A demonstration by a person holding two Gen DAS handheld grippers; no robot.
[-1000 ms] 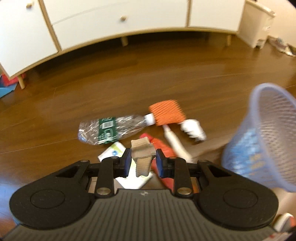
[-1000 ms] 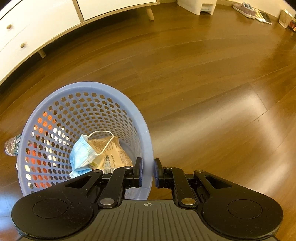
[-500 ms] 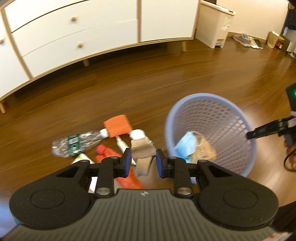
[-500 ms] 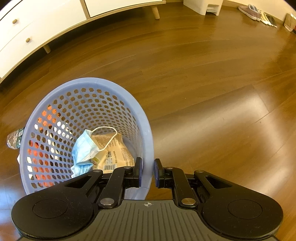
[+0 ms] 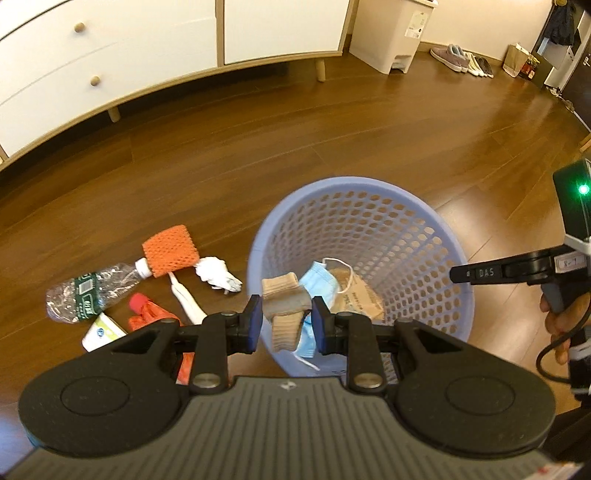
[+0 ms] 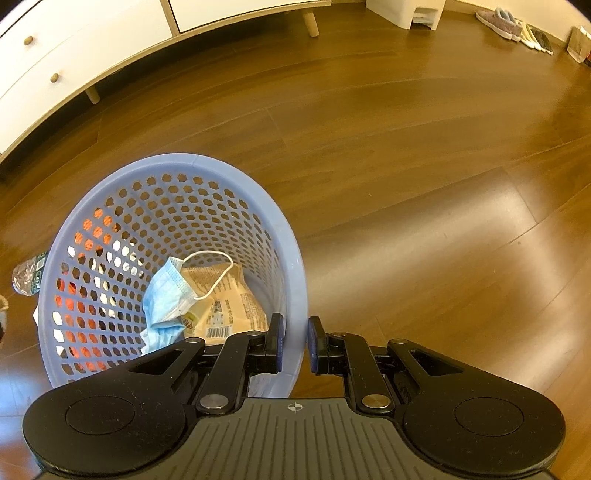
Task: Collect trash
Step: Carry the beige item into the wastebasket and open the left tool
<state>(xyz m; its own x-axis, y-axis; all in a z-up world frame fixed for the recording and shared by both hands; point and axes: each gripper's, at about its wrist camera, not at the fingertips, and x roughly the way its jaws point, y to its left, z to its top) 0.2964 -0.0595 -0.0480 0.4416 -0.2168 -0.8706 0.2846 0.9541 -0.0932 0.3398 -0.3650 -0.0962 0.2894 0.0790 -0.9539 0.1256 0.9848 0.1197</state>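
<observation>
A beige sock hangs between the pads of my left gripper, which is shut on it just above the near left rim of the lavender mesh basket. A blue face mask and a brown snack packet lie in the basket. My right gripper is shut on the basket's rim, one finger inside the wall and one outside; it also shows at the right edge of the left wrist view. Mask and packet lie at the bottom.
On the floor left of the basket lie a crushed plastic bottle, an orange mesh pad, a crumpled white tissue, a red wrapper and a white packet. A white cabinet, pedal bin and shoes stand behind.
My left gripper has carried the sock from above the floor litter rightward to over the basket. The right gripper has kept its hold on the rim, barely shifting.
</observation>
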